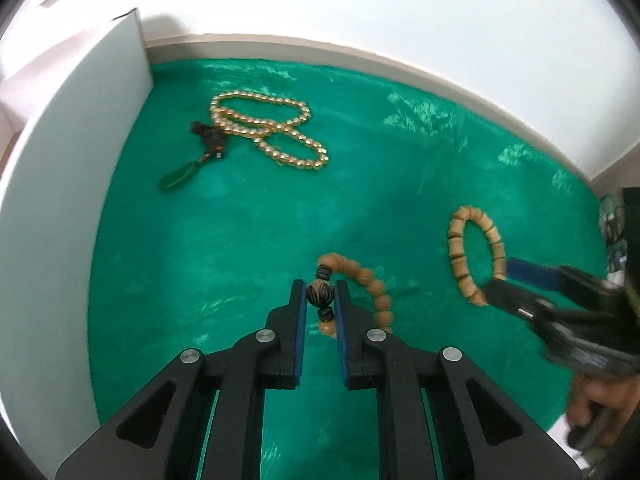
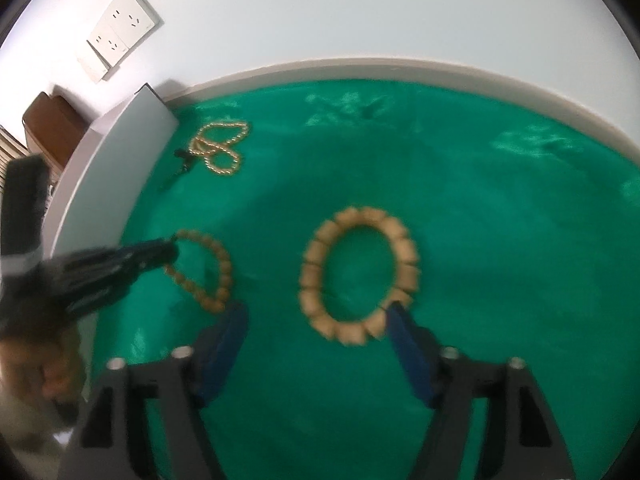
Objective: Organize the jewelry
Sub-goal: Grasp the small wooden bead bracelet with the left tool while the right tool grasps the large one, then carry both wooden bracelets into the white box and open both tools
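Note:
A round-bead wooden bracelet (image 1: 376,288) lies on the green velvet mat (image 1: 224,240). My left gripper (image 1: 320,294) is shut on its dark striped bead (image 1: 320,295); it also shows in the right wrist view (image 2: 160,254) on the bracelet (image 2: 212,276). A flat-bead wooden bracelet (image 2: 404,248) lies at mid-mat. My right gripper (image 2: 316,320) is open and empty, its right finger (image 2: 404,332) touching the bracelet's near rim; it also shows in the left wrist view (image 1: 506,280). A golden bead necklace (image 1: 272,132) with a green pendant (image 1: 178,176) lies far left.
A white upright panel (image 1: 60,220) borders the mat's left side. A pale raised rim (image 2: 360,68) runs along the far edge below a white wall. Wall sockets (image 2: 120,32) sit at upper left in the right wrist view.

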### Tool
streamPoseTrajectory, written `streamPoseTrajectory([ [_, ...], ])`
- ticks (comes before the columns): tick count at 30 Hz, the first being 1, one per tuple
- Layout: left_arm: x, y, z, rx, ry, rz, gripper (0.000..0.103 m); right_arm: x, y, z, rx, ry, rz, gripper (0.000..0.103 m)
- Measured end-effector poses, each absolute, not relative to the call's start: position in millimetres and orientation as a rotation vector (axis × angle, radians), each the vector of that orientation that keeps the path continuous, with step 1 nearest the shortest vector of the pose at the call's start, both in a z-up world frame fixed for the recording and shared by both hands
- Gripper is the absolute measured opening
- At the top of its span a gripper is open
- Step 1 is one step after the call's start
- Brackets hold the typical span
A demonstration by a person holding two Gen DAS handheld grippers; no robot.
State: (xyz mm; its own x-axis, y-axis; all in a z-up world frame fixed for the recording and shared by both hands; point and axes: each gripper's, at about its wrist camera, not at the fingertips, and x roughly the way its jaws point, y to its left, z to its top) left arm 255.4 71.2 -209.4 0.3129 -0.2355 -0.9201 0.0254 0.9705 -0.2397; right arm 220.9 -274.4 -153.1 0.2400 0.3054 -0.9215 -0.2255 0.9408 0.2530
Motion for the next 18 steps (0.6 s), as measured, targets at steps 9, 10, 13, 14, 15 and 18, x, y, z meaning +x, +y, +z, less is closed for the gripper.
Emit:
streamPoseTrajectory([
  [9, 229.8, 91.9, -188.2, -0.238, 1.217, -0.17, 0.012, 231.3, -229.8, -180.4, -0.146, 1.266, 0.289, 0.037],
  [10, 227.4, 93.4, -185.3, -0.235, 1.212, -0.166, 0.012, 230.7, -226.8, -180.6, -0.167, 1.258, 0.279, 0.016],
  [13, 221.2, 99.7, -176.9, -0.237, 1.195, -0.162, 0.012, 230.2, -233.9, -175.5, -0.106, 1.262, 0.273, 0.015],
  [14, 219.2, 101.7, -173.4, -0.238, 1.188, -0.161, 0.012, 229.3, -238.2, -170.6, -0.082, 1.256, 0.276, 0.015],
  [15, 217.3, 103.6, -169.8, -0.237, 1.182, -0.161, 0.012, 227.7, -242.8, -164.8, -0.059, 1.25, 0.282, 0.015],
  [18, 210.3, 107.0, -155.9, -0.236, 1.165, -0.161, 0.012, 220.8, -261.0, -140.1, 0.032, 1.228, 0.313, 0.015],
])
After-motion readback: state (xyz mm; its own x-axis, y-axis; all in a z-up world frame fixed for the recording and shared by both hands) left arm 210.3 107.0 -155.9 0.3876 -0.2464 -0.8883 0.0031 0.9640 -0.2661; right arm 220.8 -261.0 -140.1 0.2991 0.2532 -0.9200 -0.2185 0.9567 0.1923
